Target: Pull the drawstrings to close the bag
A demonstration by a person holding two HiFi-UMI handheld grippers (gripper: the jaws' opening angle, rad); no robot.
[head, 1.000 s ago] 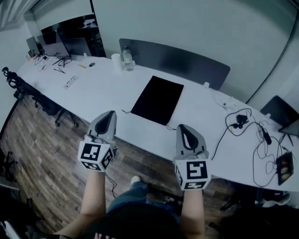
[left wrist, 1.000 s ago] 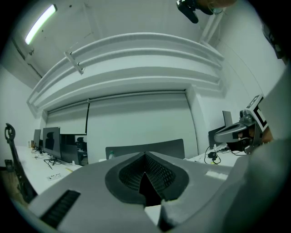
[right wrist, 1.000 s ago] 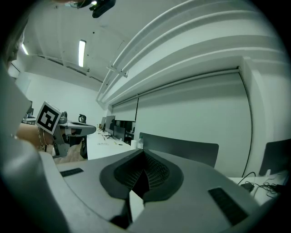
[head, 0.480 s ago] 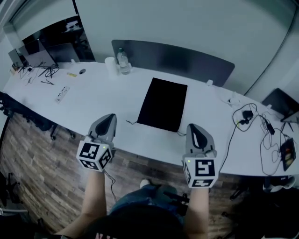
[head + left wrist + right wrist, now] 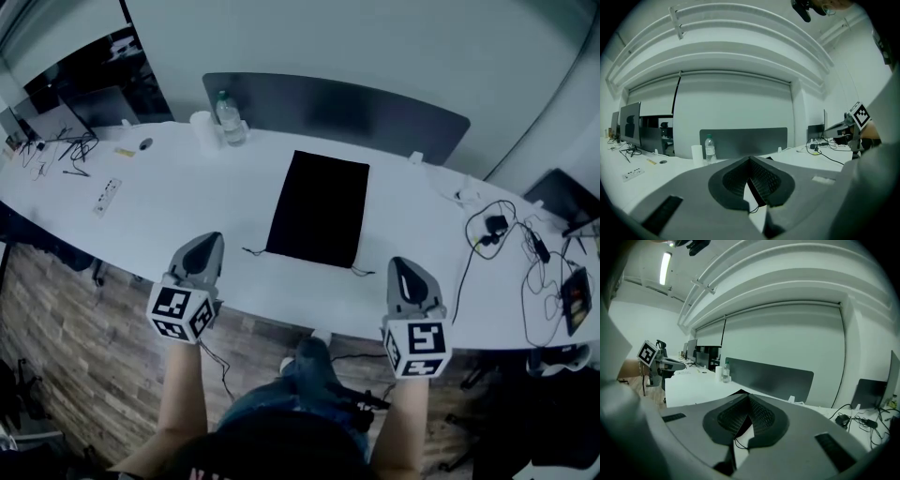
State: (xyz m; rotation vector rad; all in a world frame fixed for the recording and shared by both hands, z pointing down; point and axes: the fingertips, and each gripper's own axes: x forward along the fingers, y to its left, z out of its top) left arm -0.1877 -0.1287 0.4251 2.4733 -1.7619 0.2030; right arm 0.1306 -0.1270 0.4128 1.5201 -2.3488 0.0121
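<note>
A black bag (image 5: 319,208) lies flat on the white worktop (image 5: 187,211), with a bottle (image 5: 226,116) and a cup (image 5: 201,125) at the far left and cables (image 5: 506,246) at the right. The left gripper (image 5: 214,239) and the right gripper (image 5: 403,264) hover at the near edge, both closed and empty.

Each hand's got a chunky grey shell: the left gripper (image 5: 208,246) and right gripper (image 5: 406,270) are both teardrop-shaped, with a dark slot on top and a white cube (image 5: 178,312) of black square markers at the back. Up close the pads (image 5: 764,180) are dark with a mesh texture. The person's in a dark top (image 5: 272,452) and blue jeans (image 5: 281,401).
</note>
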